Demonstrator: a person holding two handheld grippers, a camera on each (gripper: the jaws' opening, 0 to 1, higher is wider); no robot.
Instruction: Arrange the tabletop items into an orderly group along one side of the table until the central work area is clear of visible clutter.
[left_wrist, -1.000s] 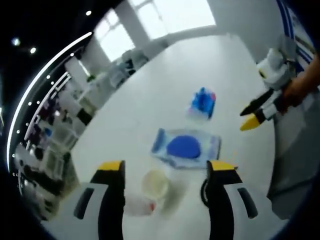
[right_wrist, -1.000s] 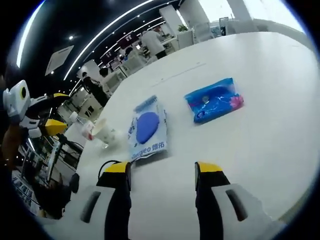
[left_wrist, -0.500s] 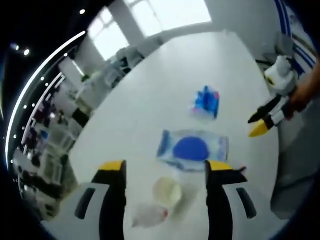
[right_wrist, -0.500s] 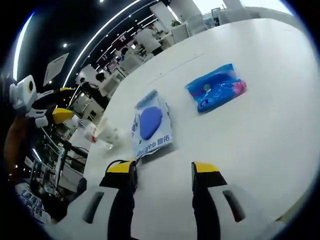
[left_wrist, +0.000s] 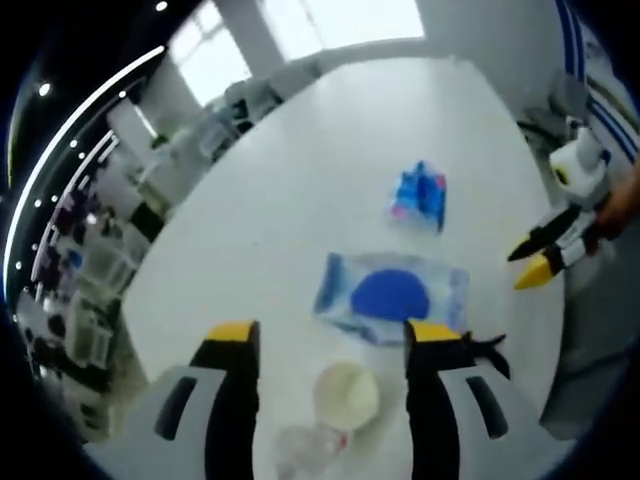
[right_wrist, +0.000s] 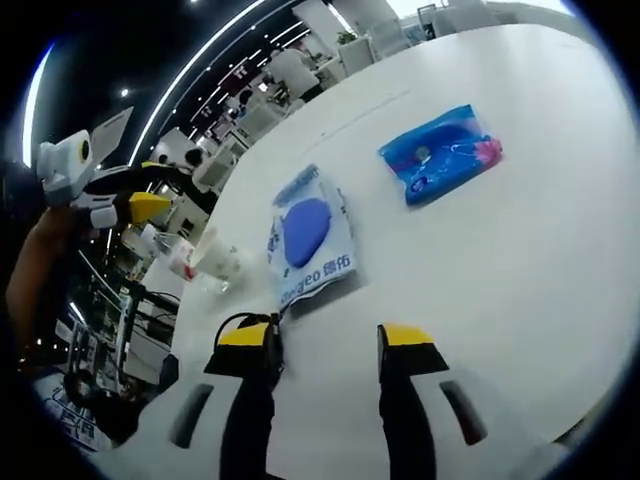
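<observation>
Three items sit on the white table (left_wrist: 300, 180), spread in a loose line down its middle: a small bright-blue pouch (left_wrist: 419, 196), a flat wipes pack w/ a dark-blue oval lid (left_wrist: 391, 296), and a clear plastic cup (left_wrist: 347, 395) lying on its side. None is at an edge yet, so the centre isn't cleared.

Your left gripper (left_wrist: 325, 345) is released, jaws wide, nothing held; the cup lies between them, mouth toward the camera. It looks empty, though the blur makes that a guess. Something clear w/ a red bit (left_wrist: 305, 448) lies touching it; can't tell if it's a lid or wrapper. If the cup's your step, close on the wall near the rim, gently, since thin plastic will likely buckle or roll. Lift, don't drag.

Your right gripper (right_wrist: 327, 342) is also released and empty, hovering over bare table just beside the wipes pack's near corner. In the right gripper view the cup (right_wrist: 217, 264) lies near the table edge, so grouping the other two toward it looks shortest. Both packs appear sealed; contents hidden.
</observation>
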